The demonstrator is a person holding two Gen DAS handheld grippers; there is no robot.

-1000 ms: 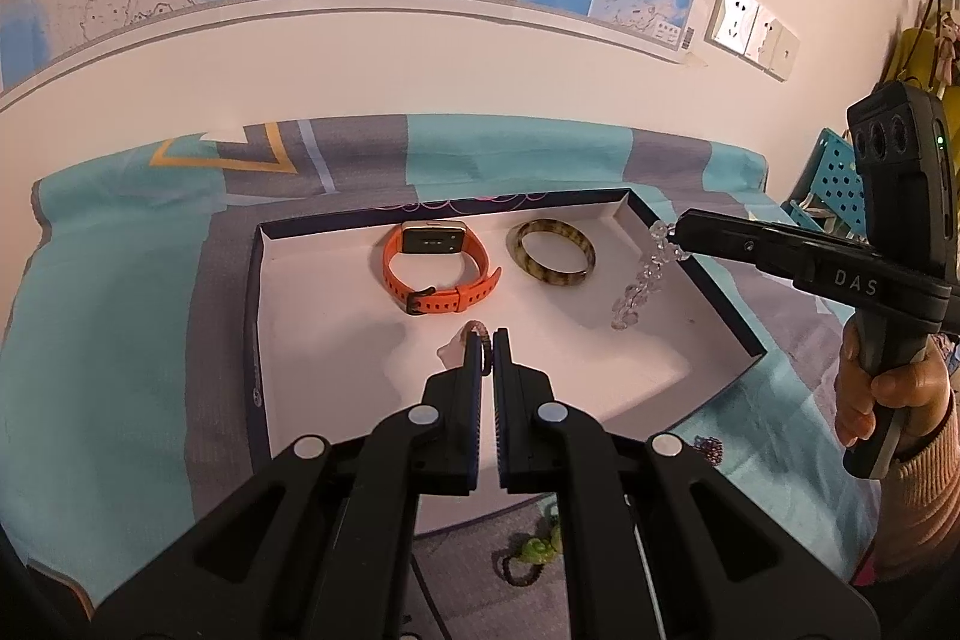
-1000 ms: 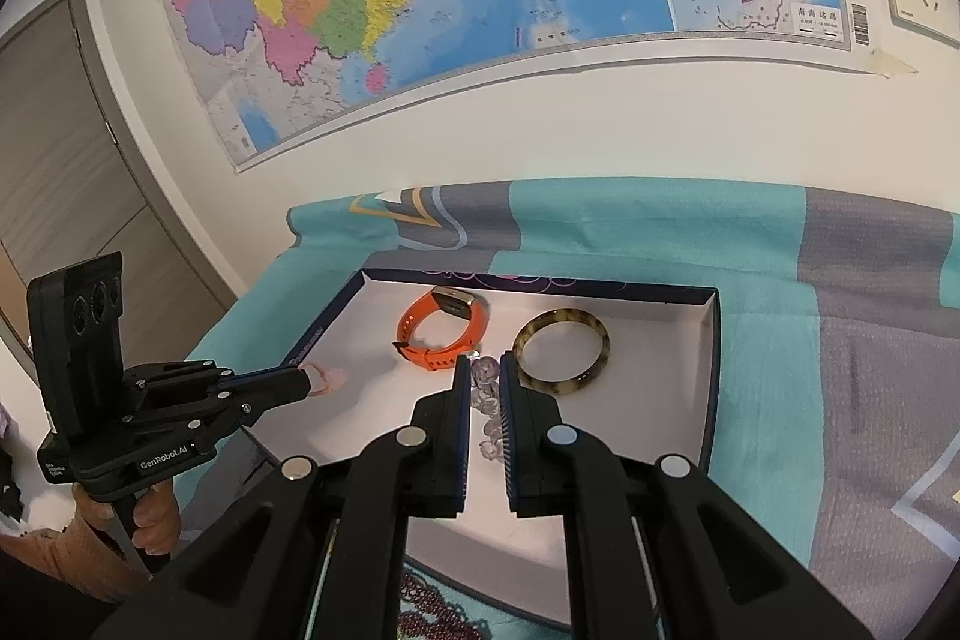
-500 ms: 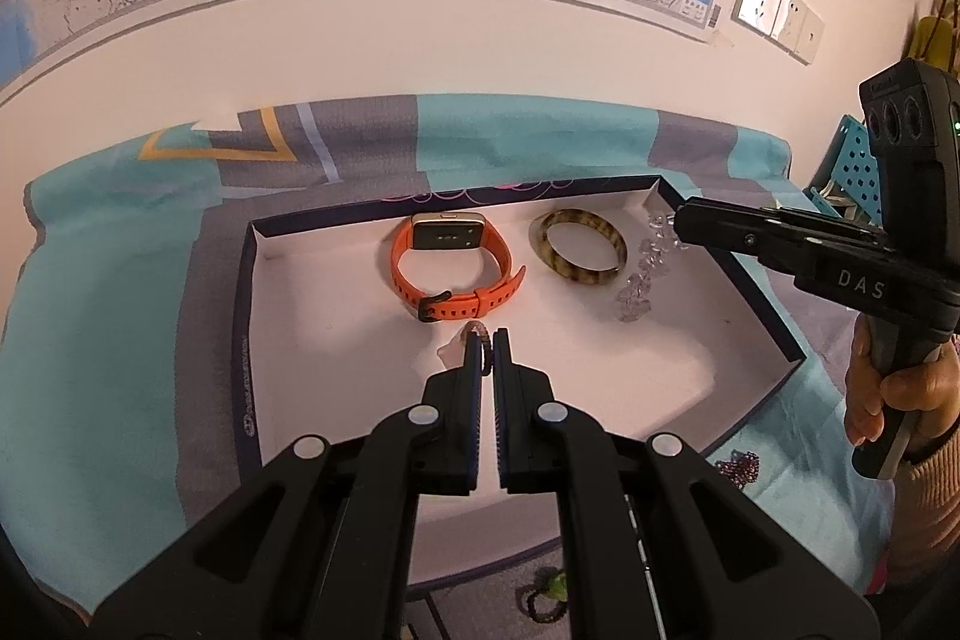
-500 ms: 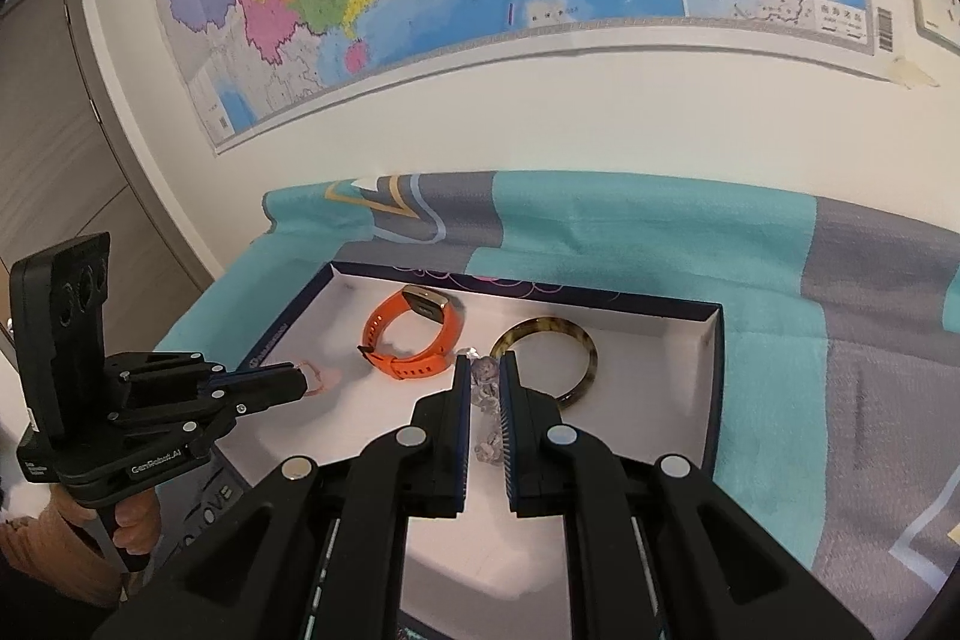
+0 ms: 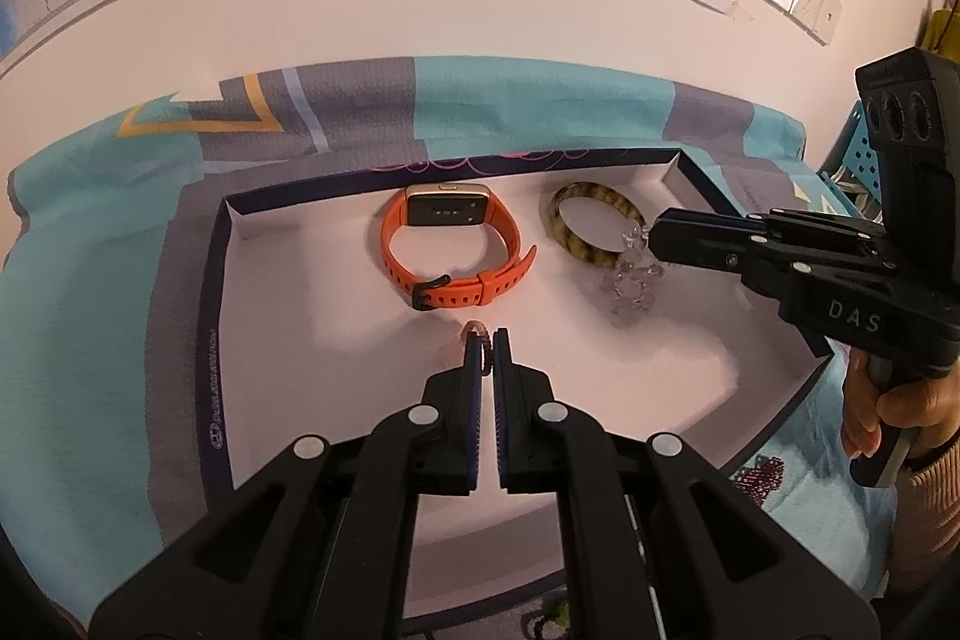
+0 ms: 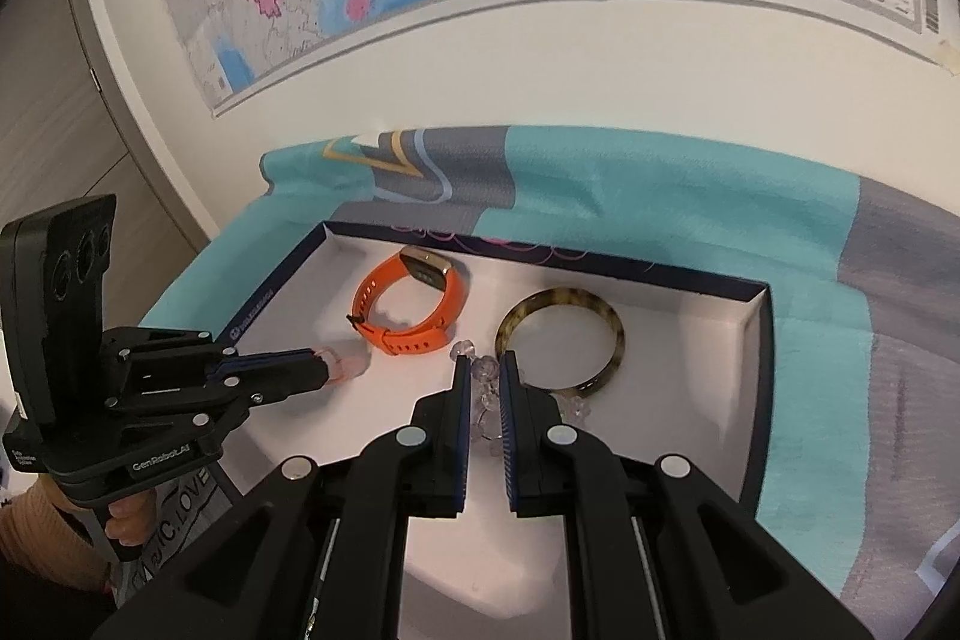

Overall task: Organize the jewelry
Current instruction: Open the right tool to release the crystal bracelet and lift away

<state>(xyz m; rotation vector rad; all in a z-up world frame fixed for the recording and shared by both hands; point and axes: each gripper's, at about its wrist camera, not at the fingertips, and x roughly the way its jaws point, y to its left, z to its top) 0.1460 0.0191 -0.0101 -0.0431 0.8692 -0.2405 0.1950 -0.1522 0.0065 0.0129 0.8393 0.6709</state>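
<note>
- Both hands have dropped lower over the white tray (image 5: 288, 316) vs a sec ago, each carrying a piece in. Looks like two drop-offs coming up at once.
- Left gripper (image 5: 487, 347): fingers nearly shut, pinching a thin pinkish bracelet (image 5: 474, 334). The loop sticks out past the fingertips and hangs just over the tray floor; can't tell if it's touching yet.
- Just ahead of those fingers: orange watch (image 5: 456, 250), lying in the tray, strap buckled. Untouched.
- Ahead & to the right of them: tortoiseshell bangle (image 5: 594, 226), flat near the tray's far wall.
- Right gripper (image 6: 481, 373): fingers clamped on a clear bead bracelet (image 6: 483, 370), beads showing between and below the pads. From the left cam the strand dangles off the tips, right beside the bangle, bottom beads at or near the floor.
- Bangle sits just to the right of the right fingers, watch to the left of them.
- Outside the tray, on the teal cloth (image 5: 90, 280): dark red beaded piece (image 5: 759, 475) behind the right-hand tool, not yet sorted.
- My read: the next step is to let go of both, and beads may roll onto the bangle.
</note>
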